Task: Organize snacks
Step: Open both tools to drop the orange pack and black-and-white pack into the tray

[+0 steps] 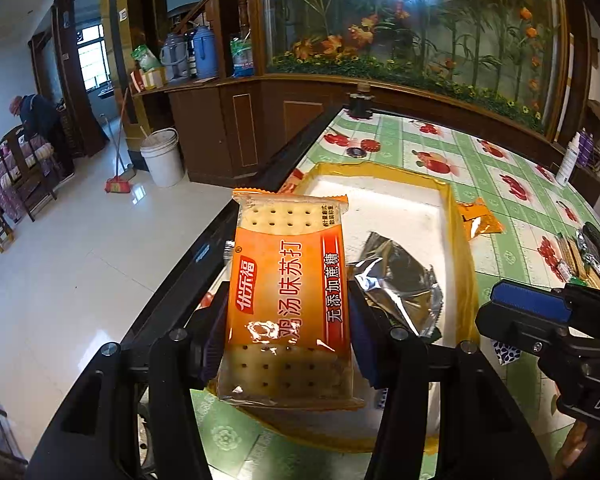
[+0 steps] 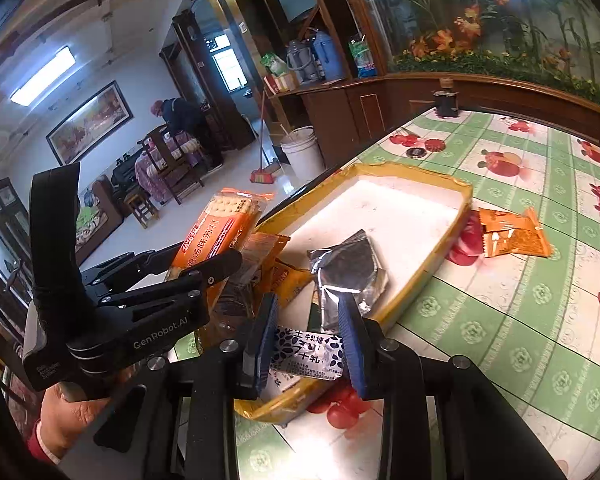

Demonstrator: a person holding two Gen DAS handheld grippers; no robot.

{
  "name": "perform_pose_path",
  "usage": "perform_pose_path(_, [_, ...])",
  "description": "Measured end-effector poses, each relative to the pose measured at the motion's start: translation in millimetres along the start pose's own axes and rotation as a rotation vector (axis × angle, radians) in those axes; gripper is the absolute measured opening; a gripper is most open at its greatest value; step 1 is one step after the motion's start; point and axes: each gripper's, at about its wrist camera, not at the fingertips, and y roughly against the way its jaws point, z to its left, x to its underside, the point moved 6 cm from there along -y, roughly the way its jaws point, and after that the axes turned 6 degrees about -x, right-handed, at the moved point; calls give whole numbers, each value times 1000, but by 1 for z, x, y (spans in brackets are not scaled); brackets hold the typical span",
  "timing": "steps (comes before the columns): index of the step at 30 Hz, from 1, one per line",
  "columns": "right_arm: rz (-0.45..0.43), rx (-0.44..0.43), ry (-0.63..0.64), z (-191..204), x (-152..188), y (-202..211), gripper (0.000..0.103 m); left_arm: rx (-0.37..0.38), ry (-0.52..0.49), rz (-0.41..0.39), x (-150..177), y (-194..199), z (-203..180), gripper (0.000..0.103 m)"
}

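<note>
Your left gripper is clamped on an orange-and-clear cracker packet, pads pressing its two long sides, and the packet stands upright in the centre of the left wrist view, held above the near left corner of the shallow white tray with yellow taped rim. That corner sits close to the dark table edge, which runs diagonally from lower left to upper centre; beyond it there is only glossy tiled floor. To the right of the tray the green checked tablecloth with red fruit prints lies open, with a small orange sachet just outside the tray's far right wall. In the right wrist view, your right gripper stands parted over the tray's near end, its blue pads either side of a white blue-patterned candy wrapper; whether they touch it, you cannot tell. A crinkled silver foil packet lies inside the tray just ahead of those fingers. The cracker packet hides the tray's left side in the left wrist view, and more orange wrappers behind the left gripper are too jumbled to separate. At the right edge of that view a pile of snacks is cut off and blurred. The packet shows pale perforated crackers through clear windows at top and bottom.
</note>
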Motion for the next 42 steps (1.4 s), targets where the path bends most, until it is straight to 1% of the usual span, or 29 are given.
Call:
perform_pose_path(5, [14, -13, 0, 2, -3, -14, 31, 4, 17, 15, 4, -5, 9, 53])
perform_pose_path(11, [29, -39, 7, 10, -9, -36, 31, 6, 11, 27, 9, -9, 9, 53])
perform_pose_path(17, [63, -42, 13, 14, -1, -58, 31, -4, 4, 24, 9, -9, 10, 53])
perform_pose_path(22, [71, -34, 8, 10, 2, -61, 31, -18, -17, 21, 9, -8, 8, 53])
perform_pose_path(26, [77, -39, -4, 6, 3, -61, 34, -35, -35, 26, 10, -10, 7, 54])
perform_pose_path(30, [68, -37, -16, 3, 2, -58, 37, -29, -11, 30, 9, -9, 11, 55])
perform_pose_path(31, [61, -36, -21, 2, 2, -57, 41, -30, -4, 28, 8, -8, 13, 56])
perform_pose_path(32, [53, -38, -28, 1, 1, -54, 48, -32, 4, 22, 7, -6, 14, 56])
perform_pose_path(33, [38, -41, -38, -1, -1, -49, 52, -34, 12, 12, 5, -2, 15, 56])
perform_pose_path(35, [1, -46, -60, -3, -4, -36, 75, -30, 26, -16, 1, 6, 16, 56])
perform_pose_path(37, [-51, -56, -89, -8, -8, -19, 86, -22, 39, -45, -4, 14, 15, 56])
perform_pose_path(39, [-92, -84, -131, -15, -11, -2, 88, -2, 53, -80, -9, 26, 12, 57])
perform_pose_path(40, [-112, -101, -162, -20, -12, 7, 89, 6, 55, -92, -11, 30, 10, 61])
perform_pose_path(42, [-148, -131, -227, -31, -11, 23, 91, 40, 64, -119, -15, 40, 2, 63])
